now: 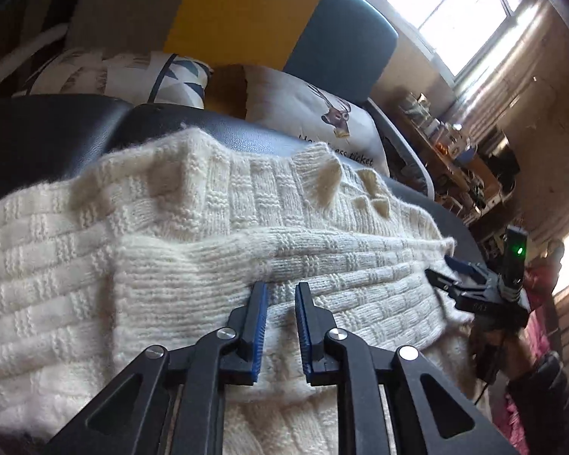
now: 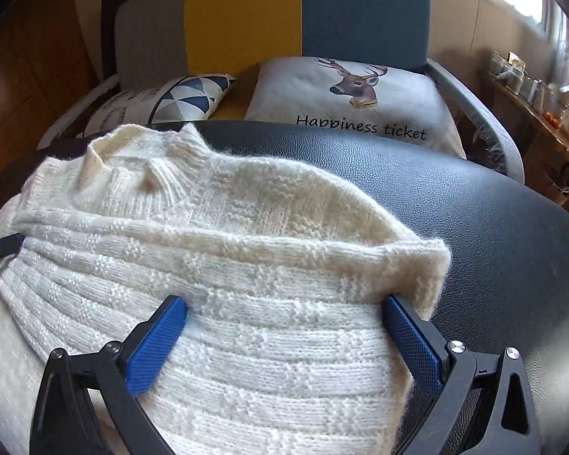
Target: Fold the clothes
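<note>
cream sweater under both grippers

the left gripper (image 1: 280, 292) held its blue pads slightly parted above the knit, grasping nothing. the right gripper (image 2: 284, 305) stood spread wide, its pads flanking a folded sleeve near its cuff, not pinching it. the cream sweater (image 2: 216, 265), thick with a basket-weave pattern, lay rumpled on the black leather surface (image 2: 474, 208), collar toward its far edge. its near hem was cut off below both views, and the right gripper's fingertips sank into the knit.

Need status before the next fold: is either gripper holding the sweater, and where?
Neither. The left gripper and right gripper both stand open over the folded sweater.
</note>
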